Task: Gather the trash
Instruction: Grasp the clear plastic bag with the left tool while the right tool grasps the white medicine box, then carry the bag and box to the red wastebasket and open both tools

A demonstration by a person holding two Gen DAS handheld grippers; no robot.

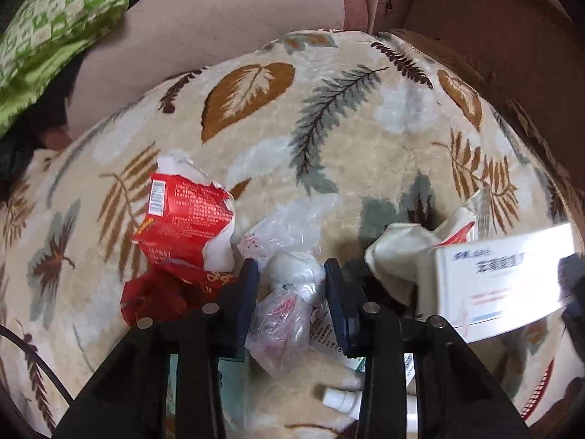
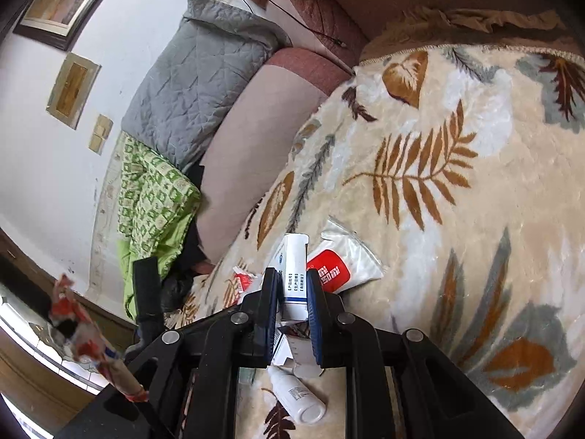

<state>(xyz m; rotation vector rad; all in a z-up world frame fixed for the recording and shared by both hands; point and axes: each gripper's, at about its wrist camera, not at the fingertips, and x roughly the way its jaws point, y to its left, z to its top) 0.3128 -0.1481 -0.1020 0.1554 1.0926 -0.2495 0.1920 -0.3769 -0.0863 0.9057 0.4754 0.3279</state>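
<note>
Trash lies on a leaf-patterned blanket [image 1: 329,153]. My left gripper [image 1: 290,278] is shut on a knotted clear plastic bag [image 1: 281,314] that fills the gap between its blue pads. A crumpled red snack wrapper [image 1: 182,226] lies just left of it. To its right is a crumpled cream pouch [image 1: 402,256]. My right gripper [image 2: 292,285] is shut on a white medicine box [image 2: 294,274] with blue print; the same box [image 1: 501,285] appears blurred in the left wrist view. Behind the box lies a clear packet with a red label [image 2: 340,267].
A small white bottle [image 2: 299,395] lies under the right gripper, also seen as the bottle [image 1: 340,398]. A pink sofa cushion [image 2: 252,139], a grey quilt [image 2: 197,84] and a green patterned cloth [image 2: 153,197] border the blanket. A blurred red-white wrapper [image 2: 87,336] hangs low left.
</note>
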